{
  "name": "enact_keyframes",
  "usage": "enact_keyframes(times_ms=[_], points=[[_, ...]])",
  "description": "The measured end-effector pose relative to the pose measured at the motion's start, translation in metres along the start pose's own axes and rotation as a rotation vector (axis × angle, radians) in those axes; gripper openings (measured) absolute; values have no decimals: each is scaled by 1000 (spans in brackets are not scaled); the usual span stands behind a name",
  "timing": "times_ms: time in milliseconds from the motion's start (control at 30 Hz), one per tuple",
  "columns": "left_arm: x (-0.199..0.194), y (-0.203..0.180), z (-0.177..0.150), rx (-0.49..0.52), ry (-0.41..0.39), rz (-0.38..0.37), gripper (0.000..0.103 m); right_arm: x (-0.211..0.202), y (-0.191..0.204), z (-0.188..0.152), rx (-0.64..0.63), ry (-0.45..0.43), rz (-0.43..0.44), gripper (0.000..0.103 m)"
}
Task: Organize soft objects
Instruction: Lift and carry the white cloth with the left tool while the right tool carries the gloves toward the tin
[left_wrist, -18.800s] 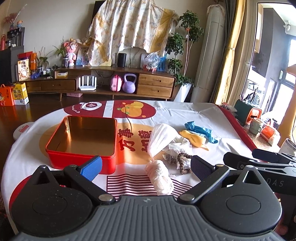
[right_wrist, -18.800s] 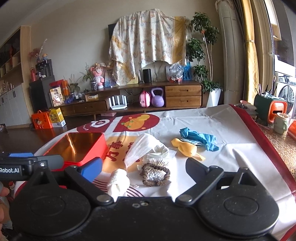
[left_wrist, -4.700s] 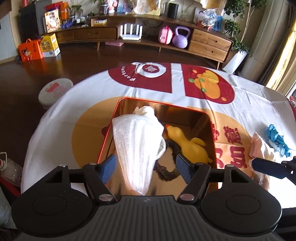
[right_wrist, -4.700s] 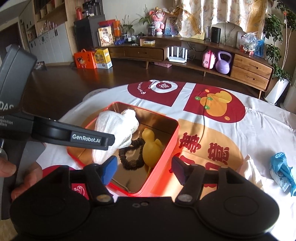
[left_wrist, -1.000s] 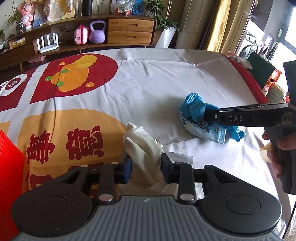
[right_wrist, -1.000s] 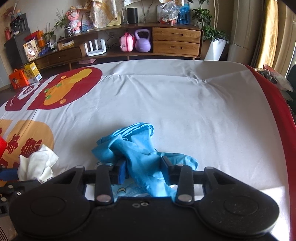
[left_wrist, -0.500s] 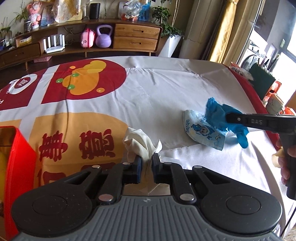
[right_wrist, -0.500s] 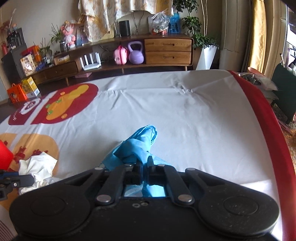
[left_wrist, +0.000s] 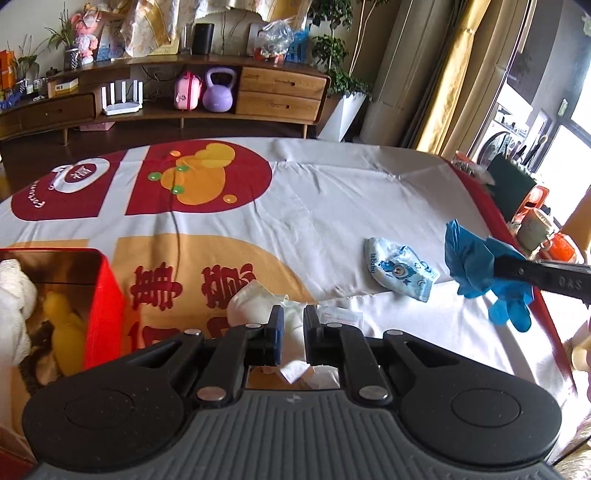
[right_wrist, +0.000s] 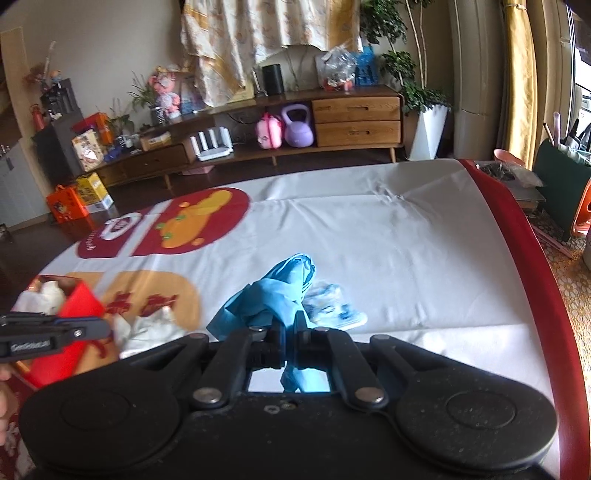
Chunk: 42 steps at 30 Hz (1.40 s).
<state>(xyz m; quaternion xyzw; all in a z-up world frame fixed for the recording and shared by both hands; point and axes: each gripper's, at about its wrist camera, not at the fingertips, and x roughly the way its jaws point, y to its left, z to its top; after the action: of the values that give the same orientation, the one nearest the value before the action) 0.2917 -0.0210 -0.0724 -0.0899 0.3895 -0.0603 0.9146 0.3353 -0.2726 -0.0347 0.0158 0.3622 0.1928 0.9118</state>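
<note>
My left gripper (left_wrist: 293, 321) is shut on a white glove (left_wrist: 246, 303) and holds it just above the tablecloth. It also shows in the right wrist view (right_wrist: 147, 329). My right gripper (right_wrist: 290, 334) is shut on a blue glove (right_wrist: 275, 291) and has it lifted off the table; the blue glove hangs at the right in the left wrist view (left_wrist: 476, 267). A red tin box (left_wrist: 104, 306) at the left holds a white mesh cloth (left_wrist: 13, 306), a yellow rubber duck (left_wrist: 66, 328) and a dark braided ring.
A small printed face mask (left_wrist: 399, 268) lies on the white cloth between the two grippers, also in the right wrist view (right_wrist: 332, 306). A flat clear packet (left_wrist: 340, 315) lies beside the white glove. The table's red edge (right_wrist: 517, 236) runs along the right.
Both grippers have risen with their gloves. The blue glove has come off the face mask and moved right and up. The red box has come further into view at the left.
</note>
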Motion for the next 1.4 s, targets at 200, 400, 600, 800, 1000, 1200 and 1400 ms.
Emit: enact_keyframes(times_ms=[200,400,600,800,1000,1200,1400], points=[[-6,7,-3,-22,12,-8,11,-15,17,-6,-32,-2,22,4],[7,11,-5,-37,56,-5,13,-11,13,-11,-24,13,30,5],[23,6,0,-50,69,18,92,-5,11,-18,-31,19,45,5],[54,0,0,-52,146,47,92,4,6,-23,-20,30,49,5],[73,-9,-7,10,157,95,92,10,-2,-29,-10,46,50,5],[82,-15,-10,60,170,129,91,15,-6,-32,2,58,50,5],[80,-13,-10,72,165,121,51,16,-7,-33,3,60,48,5]])
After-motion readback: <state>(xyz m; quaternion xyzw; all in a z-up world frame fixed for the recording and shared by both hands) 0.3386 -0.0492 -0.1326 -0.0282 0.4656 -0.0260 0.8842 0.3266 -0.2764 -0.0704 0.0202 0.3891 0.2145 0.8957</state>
